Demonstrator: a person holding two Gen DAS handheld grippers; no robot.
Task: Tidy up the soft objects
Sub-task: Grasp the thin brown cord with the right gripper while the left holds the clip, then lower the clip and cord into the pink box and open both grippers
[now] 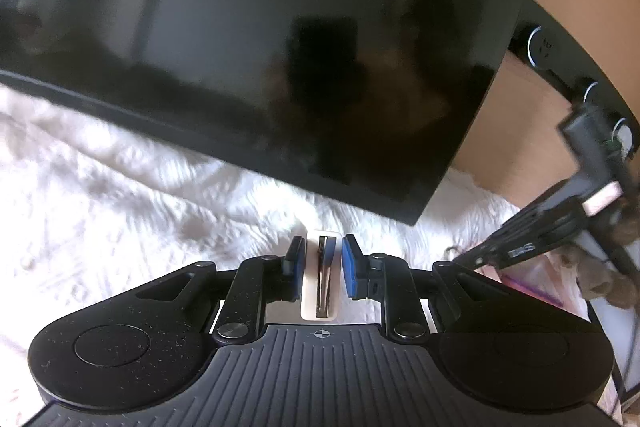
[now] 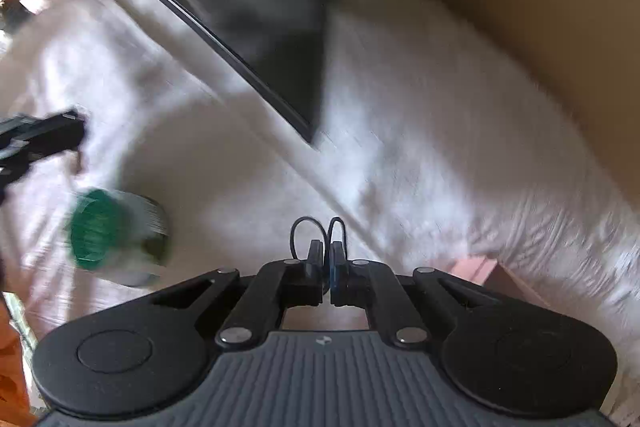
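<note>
The left gripper (image 1: 323, 255) clamps a white clip (image 1: 320, 275) above the white blanket (image 1: 120, 195). The right gripper (image 2: 326, 263) is closed on thin black loops (image 2: 318, 227); the view is blurred.

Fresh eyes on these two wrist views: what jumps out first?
The big black screen fills the upper left-wrist view, standing over a rumpled white cloth. Low in that view the left gripper pinches a small white holder between its blue pads. In the blurred right-wrist view, a green-capped container lies at left on the cloth, and the right gripper is nearly shut with thin black loops by its tips.
</note>
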